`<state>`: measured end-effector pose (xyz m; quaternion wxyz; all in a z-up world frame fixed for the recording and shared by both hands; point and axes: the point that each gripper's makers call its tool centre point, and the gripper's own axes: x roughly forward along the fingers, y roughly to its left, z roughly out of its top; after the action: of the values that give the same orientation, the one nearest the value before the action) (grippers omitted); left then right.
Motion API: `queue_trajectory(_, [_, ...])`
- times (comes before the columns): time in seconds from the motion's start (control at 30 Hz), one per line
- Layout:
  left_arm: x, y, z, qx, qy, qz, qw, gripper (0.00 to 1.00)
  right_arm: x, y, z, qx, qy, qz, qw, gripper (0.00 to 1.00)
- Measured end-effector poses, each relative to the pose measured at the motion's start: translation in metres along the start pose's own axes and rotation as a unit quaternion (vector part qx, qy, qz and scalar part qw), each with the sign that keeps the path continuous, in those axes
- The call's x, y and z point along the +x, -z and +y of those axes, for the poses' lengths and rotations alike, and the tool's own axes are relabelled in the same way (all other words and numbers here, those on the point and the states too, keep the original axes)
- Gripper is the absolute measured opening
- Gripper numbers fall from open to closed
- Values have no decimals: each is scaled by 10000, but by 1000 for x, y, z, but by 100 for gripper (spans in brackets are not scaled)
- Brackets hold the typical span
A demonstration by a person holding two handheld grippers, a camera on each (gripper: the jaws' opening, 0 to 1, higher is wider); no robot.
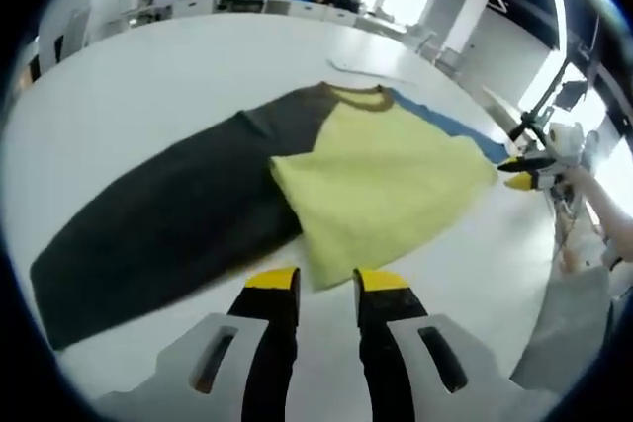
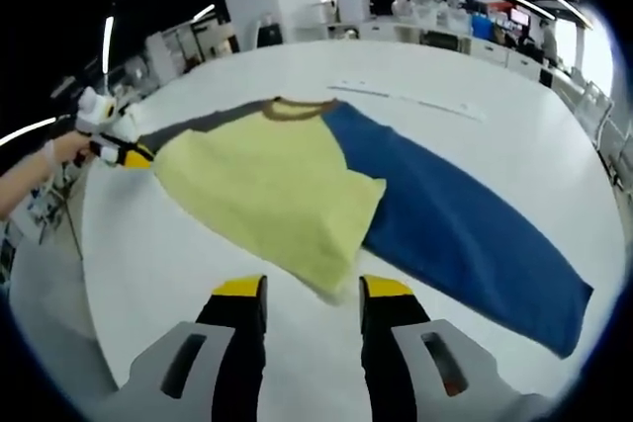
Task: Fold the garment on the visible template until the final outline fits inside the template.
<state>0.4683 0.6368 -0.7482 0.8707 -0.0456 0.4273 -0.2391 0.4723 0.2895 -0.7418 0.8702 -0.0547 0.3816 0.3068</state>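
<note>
Left gripper view: left tool (image 1: 326,282) released beside garment (image 1: 376,180); right tool (image 2: 312,289) released, empty.

No readable text or labels, though the far shelves look too blurred

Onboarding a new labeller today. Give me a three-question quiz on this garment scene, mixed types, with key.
1. True or false: the yellow panel of the shirt lies between a dark grey sleeve and a blue sleeve.
2. The collar colour is: A red, B brown, C white.
3. Fill in: the left hand-held gripper has its jaws ____ above the table.

Key: 1 true; 2 B; 3 open.
</note>
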Motion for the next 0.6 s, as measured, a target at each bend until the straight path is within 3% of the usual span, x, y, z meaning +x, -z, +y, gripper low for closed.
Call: queue_trajectory(0.6, [7, 1, -1, -9, 50, 85, 10000, 15, 4, 1, -1, 129, 55, 22, 9999, 33])
